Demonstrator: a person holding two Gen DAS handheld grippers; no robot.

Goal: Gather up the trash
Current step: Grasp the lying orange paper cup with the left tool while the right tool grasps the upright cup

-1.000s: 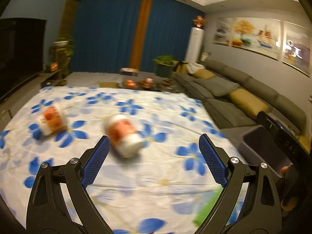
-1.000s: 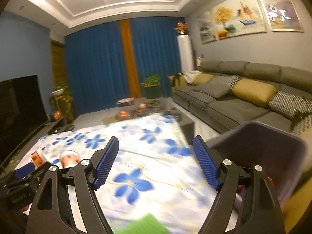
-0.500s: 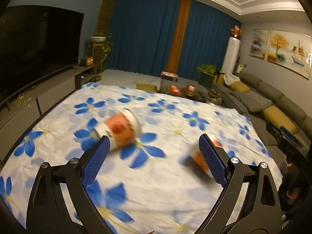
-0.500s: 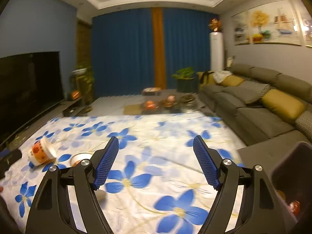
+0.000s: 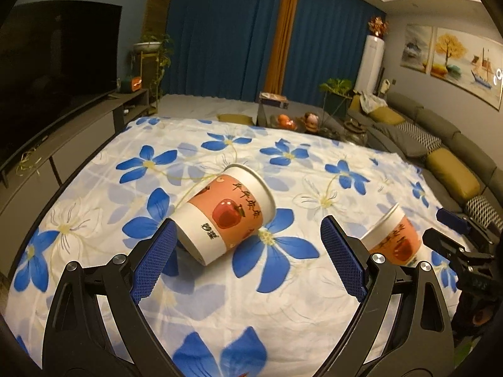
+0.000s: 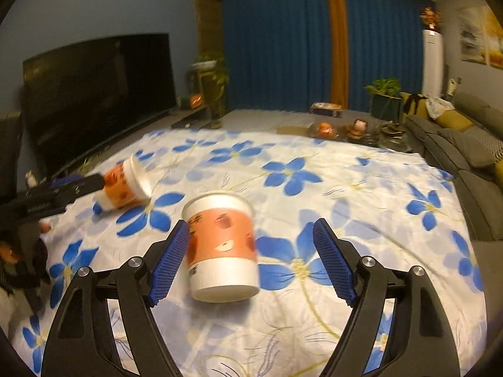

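Two orange-and-white paper cups with an apple print lie on their sides on a white sheet with blue flowers [image 5: 283, 314]. My left gripper [image 5: 246, 224] is open around the left cup [image 5: 226, 216], its left pad close to the cup's base. The other cup [image 5: 394, 238] shows behind its right finger, with my right gripper [image 5: 456, 235] beyond it. In the right wrist view my right gripper [image 6: 250, 224] is open around that cup [image 6: 220, 245], whose base faces the camera. There the left gripper [image 6: 63, 190] reaches the left cup [image 6: 124, 185].
A large dark TV [image 6: 100, 94] on a low cabinet runs along the left. A grey sofa [image 5: 446, 157] with yellow cushions lines the right. Beyond the sheet's far edge stands a low table with ornaments [image 5: 301, 122], then potted plants and blue curtains.
Both views swung left and dipped toward the sheet. The two cups came much closer and now sit between the open jaws. The grey bin has left the right wrist view.
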